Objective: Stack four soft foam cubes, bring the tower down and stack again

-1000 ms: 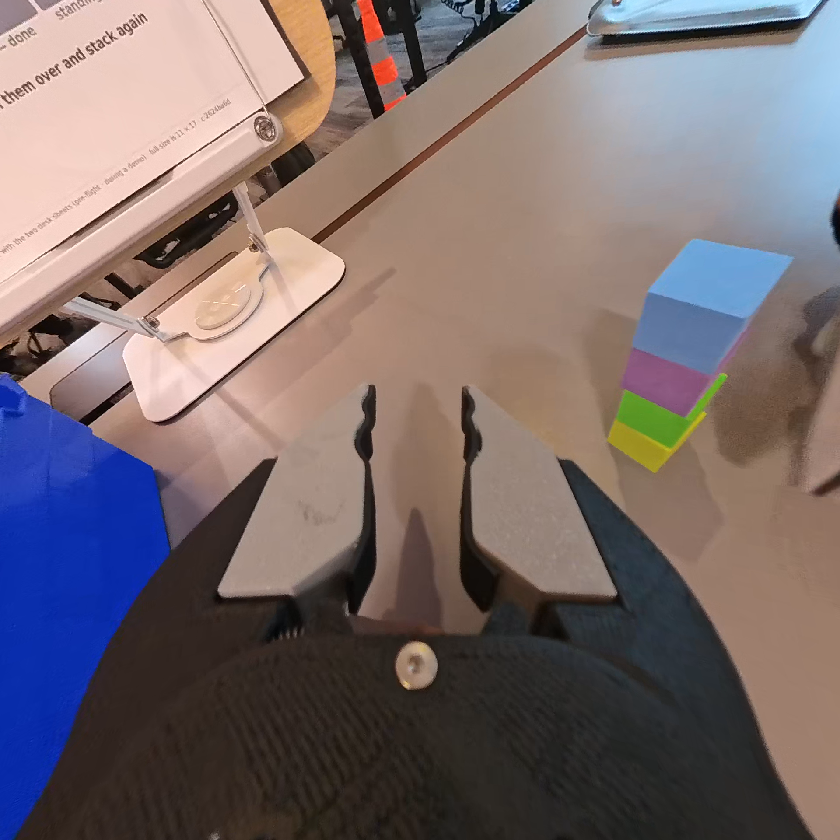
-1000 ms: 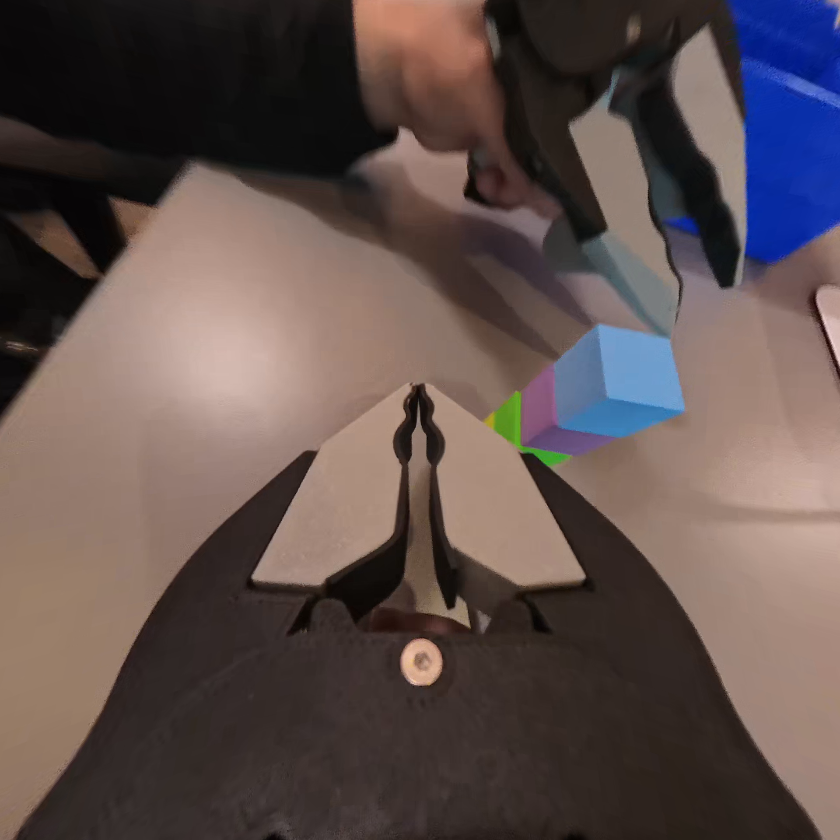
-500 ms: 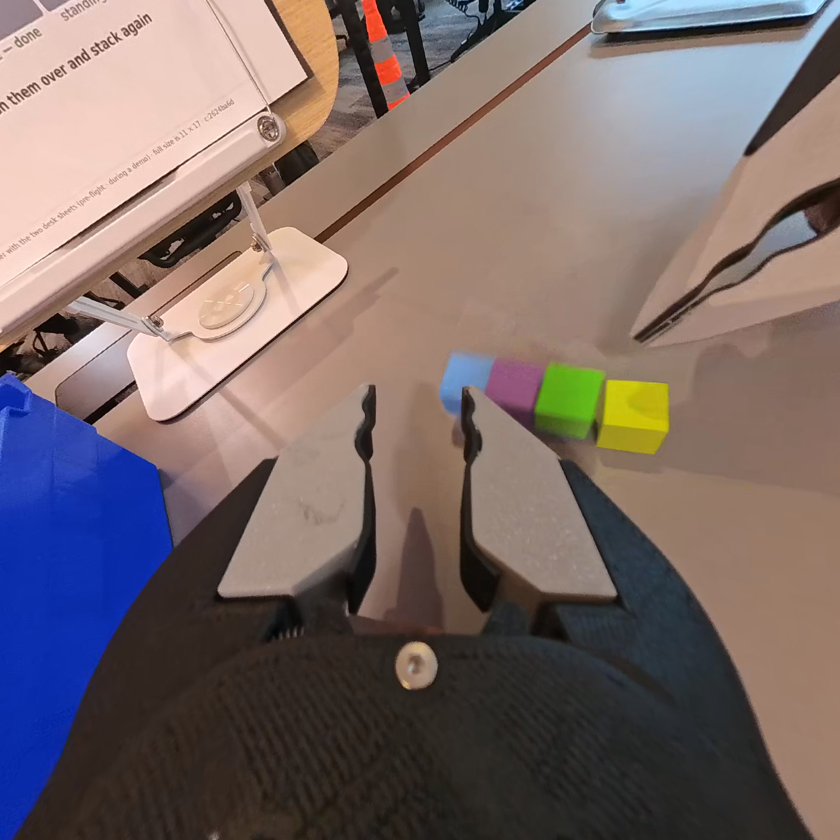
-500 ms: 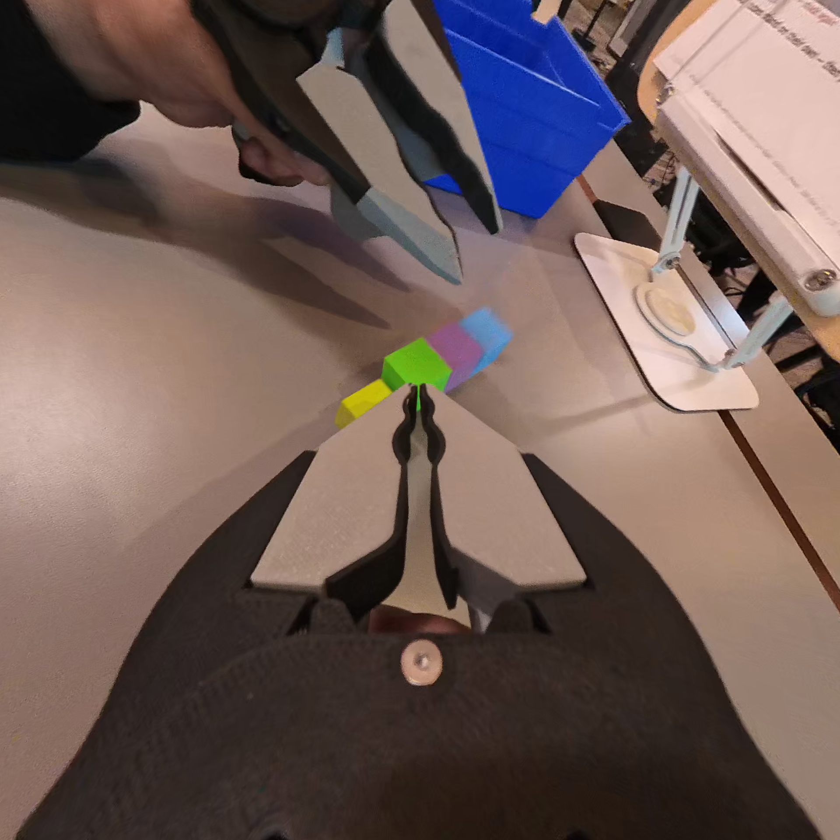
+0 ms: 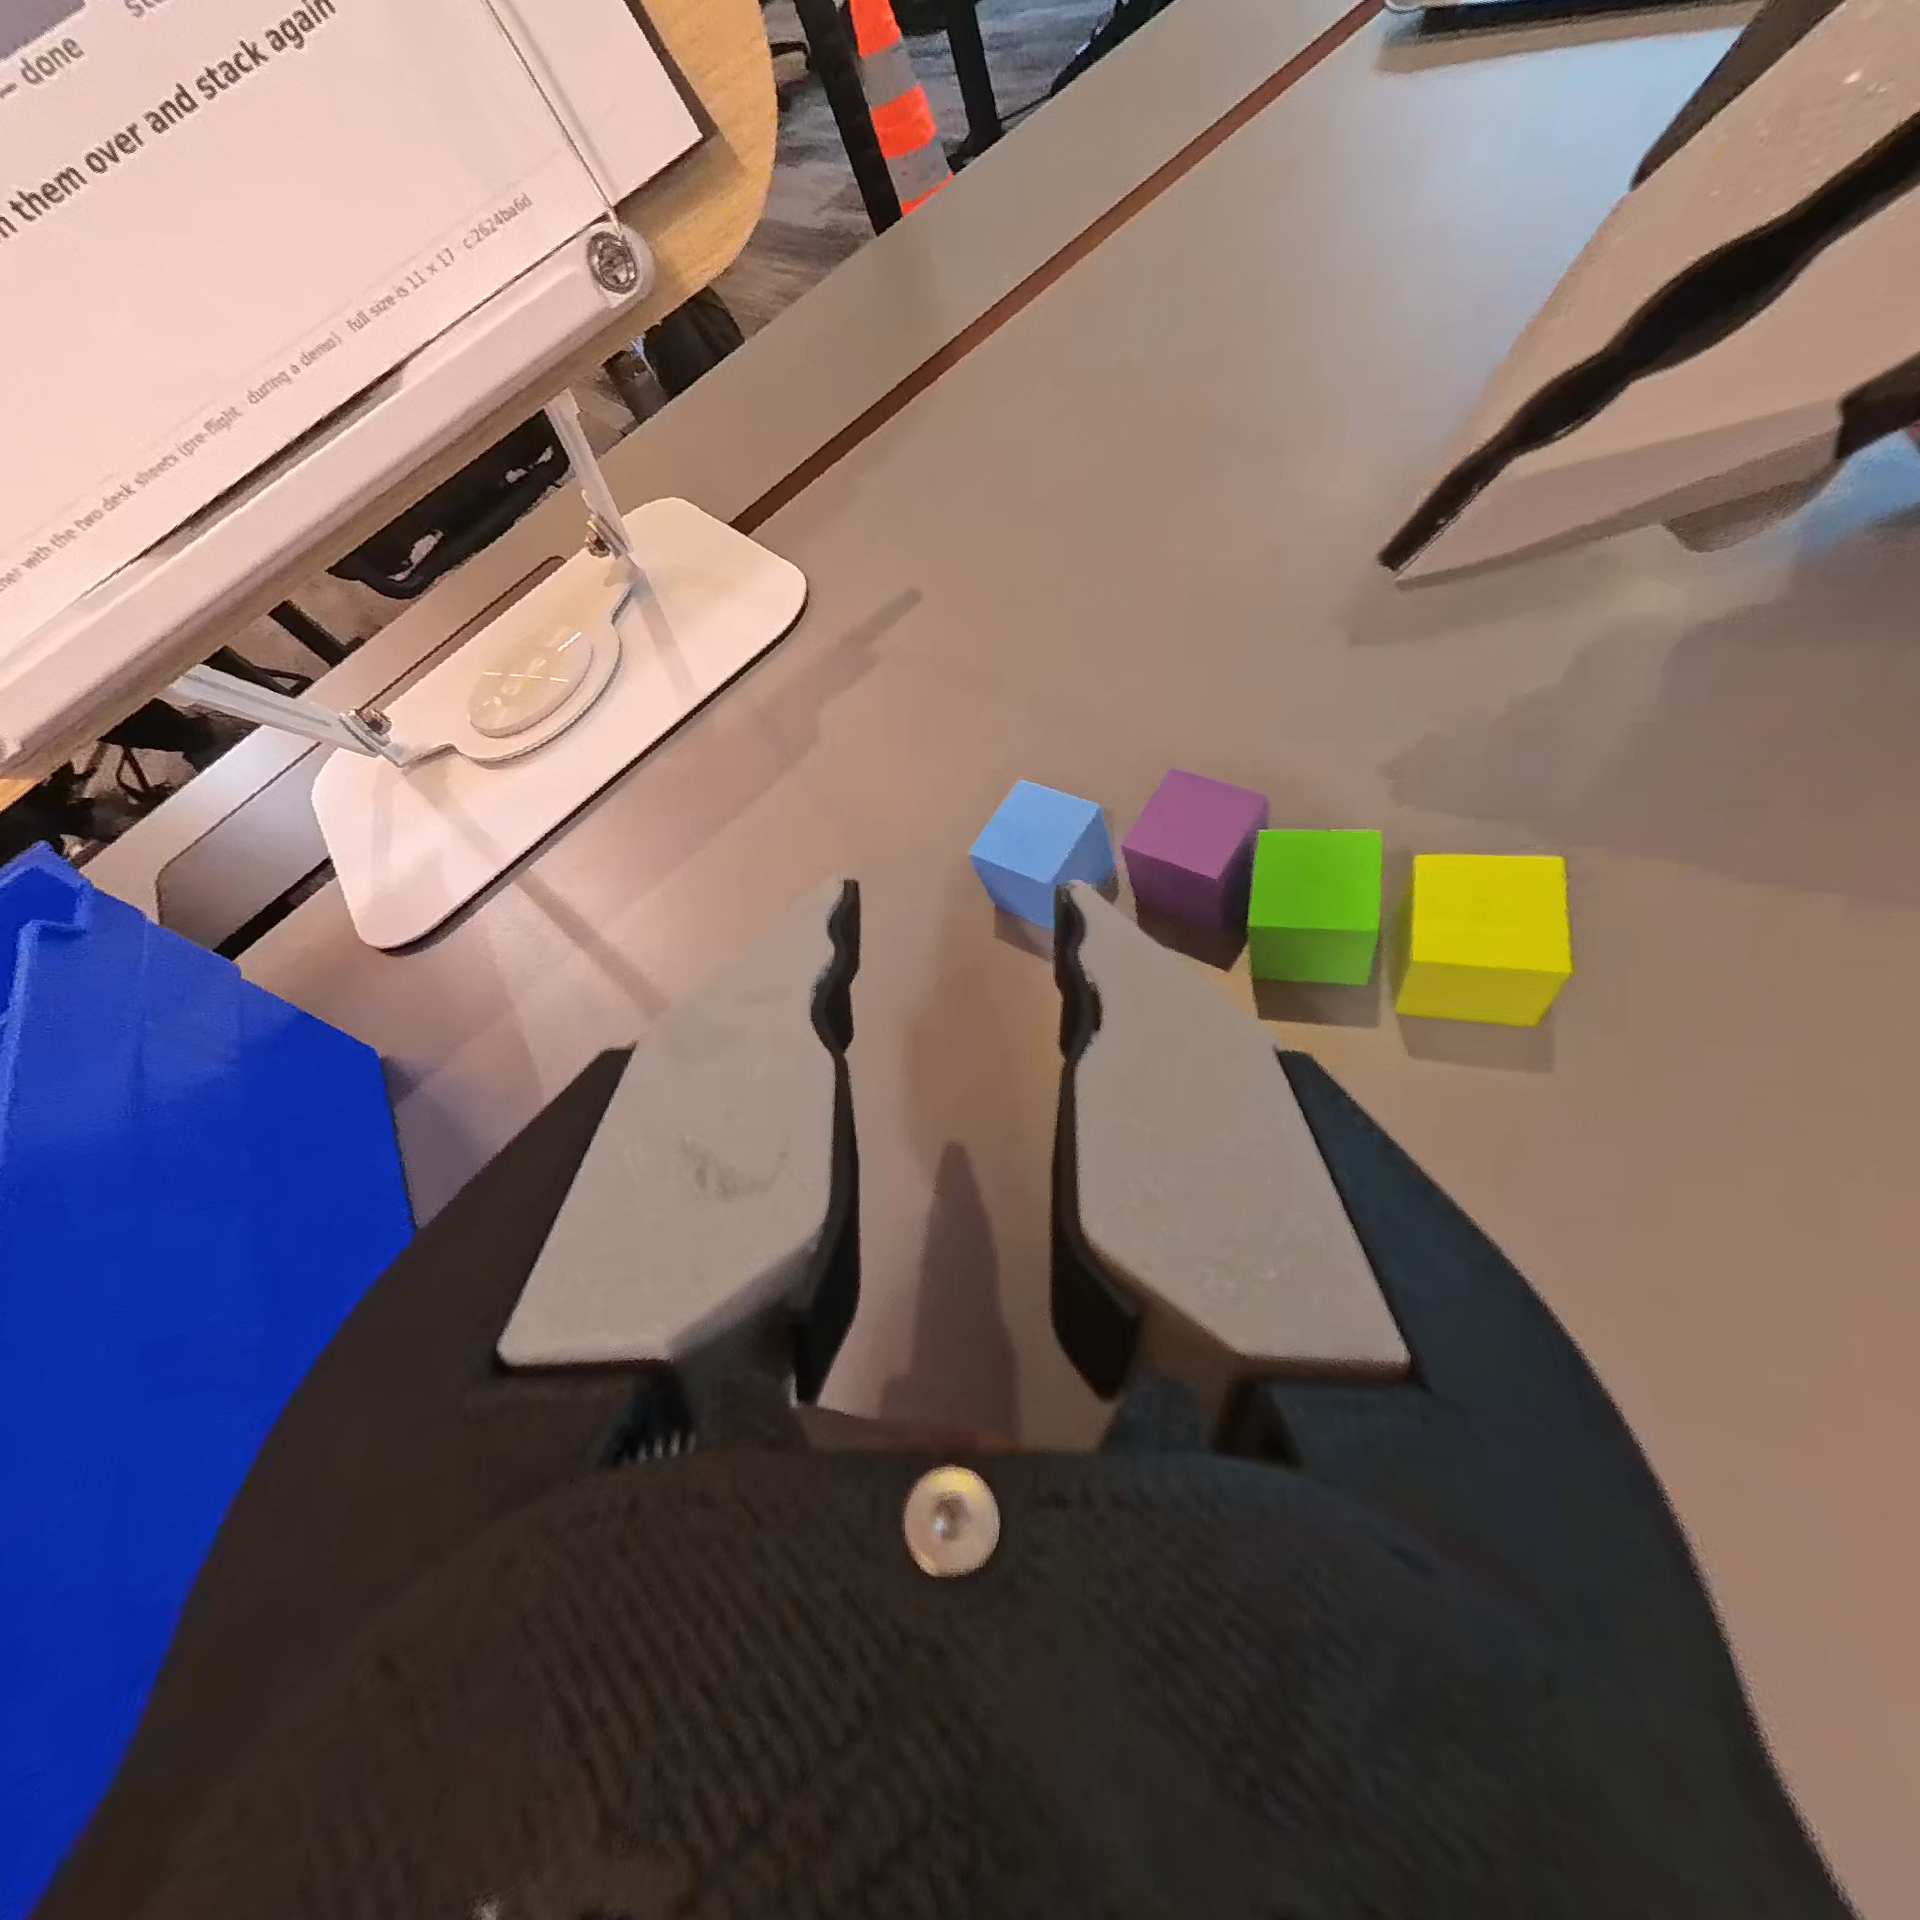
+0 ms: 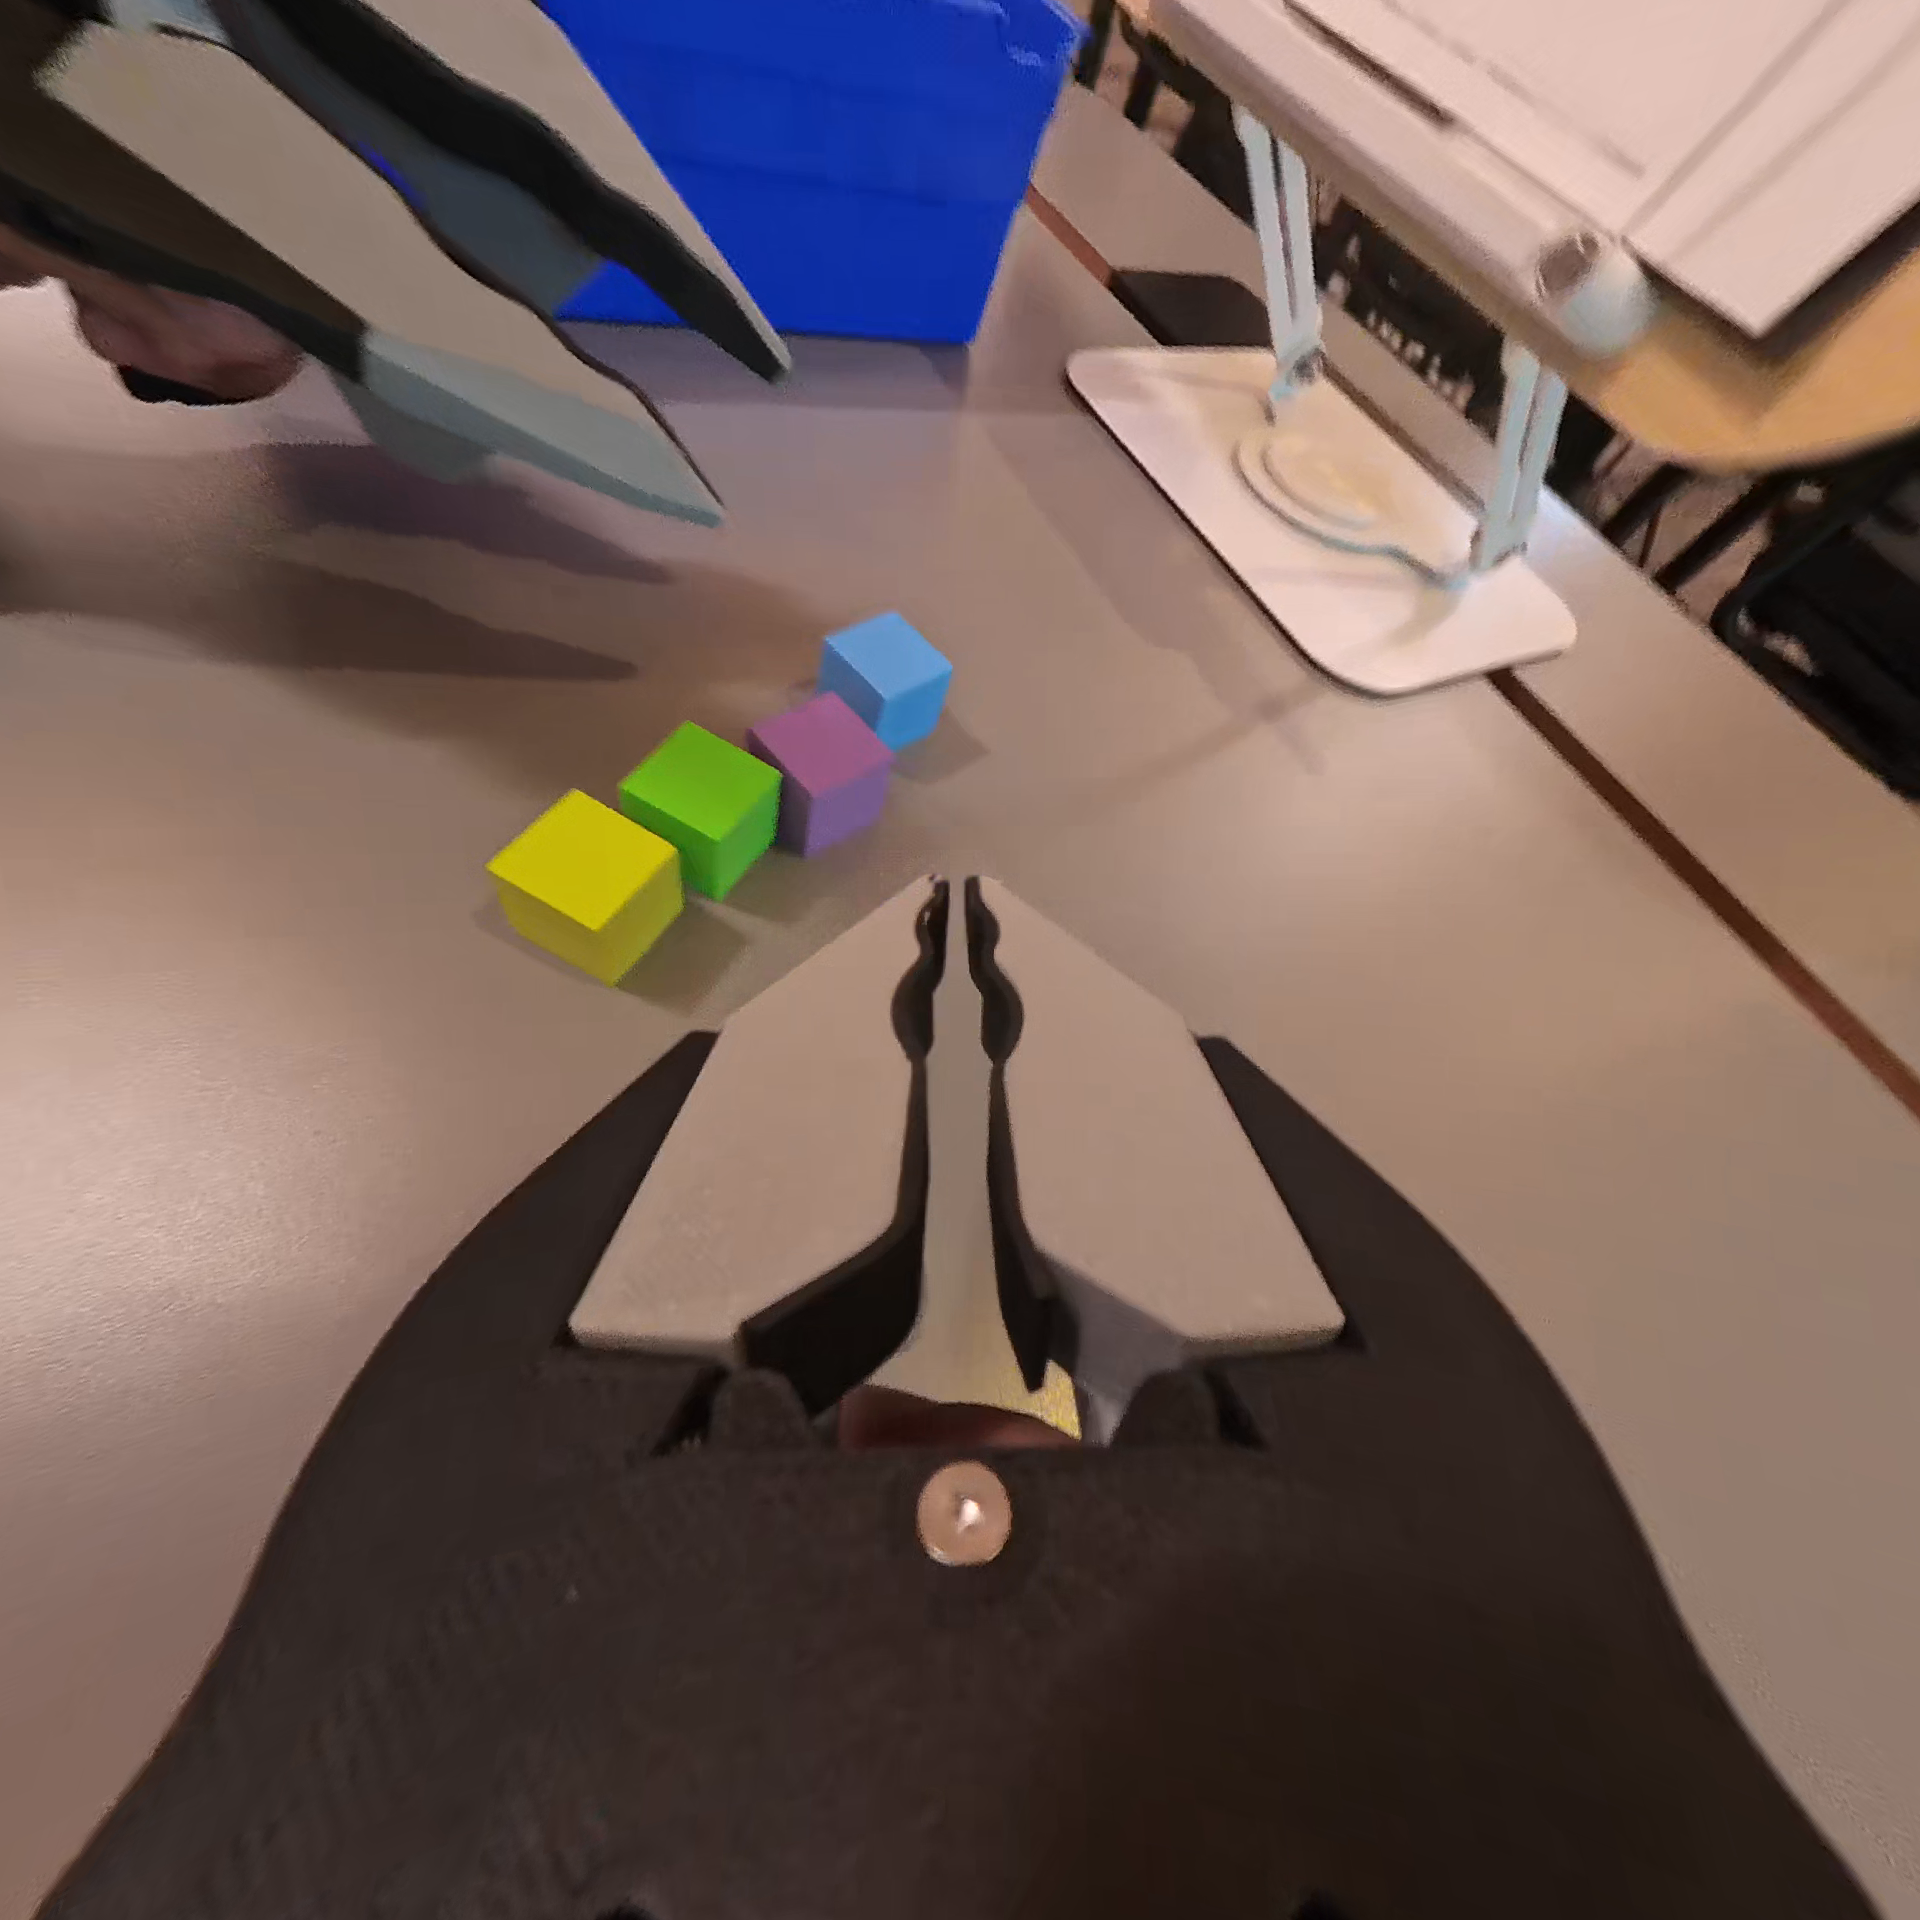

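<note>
Four soft foam cubes lie in a row on the grey tabletop, none resting on another: a light blue foam cube, a purple foam cube, a bright green foam cube and a yellow foam cube. The green and purple look close enough to touch; the blue sits turned at an angle at the end nearest my left side.

My left tongs are released, with a clear gap between the tips and nothing in it, hovering just short of the blue cube. My right tongs are clenched almost tip to tip and grasp nothing, held above the tabletop a little back from the row.

I judge the tower is down, so the step in hand is the start of the second stack. The next move, as I read it, calls for choosing a base cube and leaving it, then closing lightly on a neighbour across two flat faces. The foam should squash under a hard squeeze, so I would grip gently and set each cube down square.

A blue plastic bin and a white document stand sit well apart from the cubes.
</note>
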Motion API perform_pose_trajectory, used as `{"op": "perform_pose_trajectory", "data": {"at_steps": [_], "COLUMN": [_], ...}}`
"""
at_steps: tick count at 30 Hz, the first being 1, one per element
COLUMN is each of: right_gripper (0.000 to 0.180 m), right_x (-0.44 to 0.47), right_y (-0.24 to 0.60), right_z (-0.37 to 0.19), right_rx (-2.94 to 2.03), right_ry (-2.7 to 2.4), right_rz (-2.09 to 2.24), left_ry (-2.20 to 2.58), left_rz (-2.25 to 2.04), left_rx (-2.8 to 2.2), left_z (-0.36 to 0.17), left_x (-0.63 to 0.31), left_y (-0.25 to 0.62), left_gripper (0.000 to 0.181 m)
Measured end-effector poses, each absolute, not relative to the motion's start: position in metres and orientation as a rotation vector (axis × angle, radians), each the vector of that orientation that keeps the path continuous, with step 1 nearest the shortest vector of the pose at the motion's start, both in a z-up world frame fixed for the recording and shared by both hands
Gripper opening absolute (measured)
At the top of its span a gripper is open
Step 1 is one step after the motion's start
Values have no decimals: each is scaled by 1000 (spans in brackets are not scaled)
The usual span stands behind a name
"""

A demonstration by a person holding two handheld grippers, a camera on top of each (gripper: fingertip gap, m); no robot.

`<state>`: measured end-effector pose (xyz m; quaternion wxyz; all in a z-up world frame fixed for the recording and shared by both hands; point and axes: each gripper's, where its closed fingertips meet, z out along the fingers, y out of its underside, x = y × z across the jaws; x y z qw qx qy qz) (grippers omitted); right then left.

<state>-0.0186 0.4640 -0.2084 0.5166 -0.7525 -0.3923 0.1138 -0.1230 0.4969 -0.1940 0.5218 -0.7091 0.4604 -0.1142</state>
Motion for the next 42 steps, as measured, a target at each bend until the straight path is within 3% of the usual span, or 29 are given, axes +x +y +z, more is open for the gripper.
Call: {"op": "perform_pose_trajectory", "data": {"at_steps": [8,42], "right_gripper": [17,28], "right_x": [2,-4], "right_y": [473,467], "right_z": [-229,-252], "right_rx": [-1982,-2072], "right_ry": [-834,-949], "right_rz": [320,223], "left_ry": [1041,1101], "left_rz": [-246,-171], "left_rx": [-1739,-1718], "left_z": [-199,-210], "left_x": [-126,-119], "left_y": [505,502], "left_gripper": [30,28]}}
